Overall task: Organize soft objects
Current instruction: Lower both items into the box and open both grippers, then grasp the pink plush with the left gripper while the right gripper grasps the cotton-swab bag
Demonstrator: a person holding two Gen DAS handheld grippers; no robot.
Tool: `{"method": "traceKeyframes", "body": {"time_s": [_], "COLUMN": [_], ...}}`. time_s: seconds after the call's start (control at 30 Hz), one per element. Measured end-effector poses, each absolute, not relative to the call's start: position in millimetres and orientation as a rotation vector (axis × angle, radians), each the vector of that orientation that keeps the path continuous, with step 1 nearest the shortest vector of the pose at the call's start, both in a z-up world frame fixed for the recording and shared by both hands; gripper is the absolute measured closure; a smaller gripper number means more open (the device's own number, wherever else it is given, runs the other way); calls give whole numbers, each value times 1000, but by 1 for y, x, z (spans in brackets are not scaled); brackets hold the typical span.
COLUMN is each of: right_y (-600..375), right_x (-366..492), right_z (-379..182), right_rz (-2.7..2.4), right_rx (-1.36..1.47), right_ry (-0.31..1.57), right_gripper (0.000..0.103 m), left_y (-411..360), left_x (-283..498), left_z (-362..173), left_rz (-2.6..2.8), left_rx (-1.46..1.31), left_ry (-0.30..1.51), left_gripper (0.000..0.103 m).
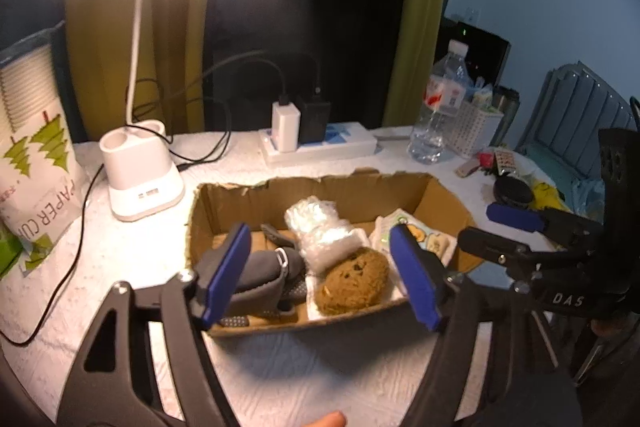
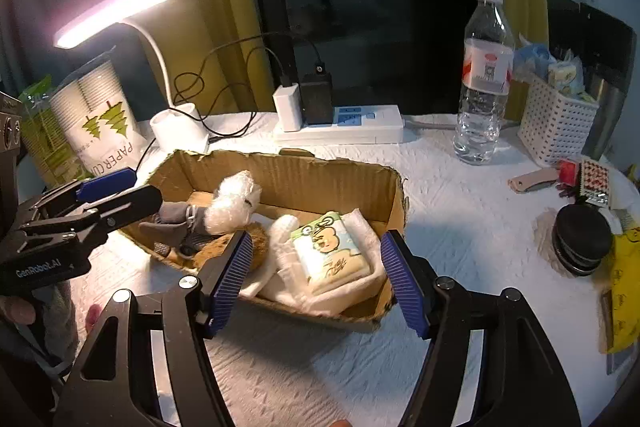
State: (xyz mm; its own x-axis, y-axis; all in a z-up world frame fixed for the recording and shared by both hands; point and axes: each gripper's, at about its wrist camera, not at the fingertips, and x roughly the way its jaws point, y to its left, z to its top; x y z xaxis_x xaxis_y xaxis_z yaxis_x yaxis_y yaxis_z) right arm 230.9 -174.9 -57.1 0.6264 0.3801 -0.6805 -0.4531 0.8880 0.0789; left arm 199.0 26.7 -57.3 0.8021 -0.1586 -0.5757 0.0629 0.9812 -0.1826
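A shallow cardboard box (image 1: pixel 224 199) (image 2: pixel 304 175) sits on the white table. It holds a grey fabric item (image 1: pixel 260 271) (image 2: pixel 176 219), a clear plastic-wrapped white bundle (image 1: pixel 320 231) (image 2: pixel 232 203), a brown fuzzy sponge (image 1: pixel 352 279) (image 2: pixel 258 247), a tissue pack (image 2: pixel 332 255) (image 1: pixel 424 235) and white cloth (image 2: pixel 360 283). My left gripper (image 1: pixel 320 275) is open and empty above the box's near edge. My right gripper (image 2: pixel 316 275) is open and empty above the tissue pack. Each gripper shows in the other's view, the right one (image 1: pixel 516 231) and the left one (image 2: pixel 116 191).
A lit desk lamp (image 1: pixel 140 183) and a paper cup sleeve (image 1: pixel 36 155) stand at left. A power strip (image 2: pixel 344 127) with chargers lies behind the box. A water bottle (image 2: pixel 484 83), white basket (image 2: pixel 556 123), black round object (image 2: pixel 580 243) and small items are at right.
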Motion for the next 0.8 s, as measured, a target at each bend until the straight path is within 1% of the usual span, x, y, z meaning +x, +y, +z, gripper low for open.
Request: {"method": "traceKeyframes", "body": {"time_s": [0.07,0.17,0.43,0.8], "right_y": [-174,-173,-164,-145], "right_x": [223,210,177,138], "right_z": [-52,-46,-32,-25], "right_rz": [477,475,473,477], "right_rx": [-106,-107,-137,-159], "right_ry": [746,732,707,692], "right_gripper": [33,33,33,33], "left_y": [29,29,37,54], "left_x": [189,177,135,90], "left_z": [-52,-45,-34,-31], "left_rz": [-117,-117,-116,-101], "left_rx": [-161,-156,-169,-187], "left_ry": [614,594,548,522], "left_gripper": [24,21,19,19]}}
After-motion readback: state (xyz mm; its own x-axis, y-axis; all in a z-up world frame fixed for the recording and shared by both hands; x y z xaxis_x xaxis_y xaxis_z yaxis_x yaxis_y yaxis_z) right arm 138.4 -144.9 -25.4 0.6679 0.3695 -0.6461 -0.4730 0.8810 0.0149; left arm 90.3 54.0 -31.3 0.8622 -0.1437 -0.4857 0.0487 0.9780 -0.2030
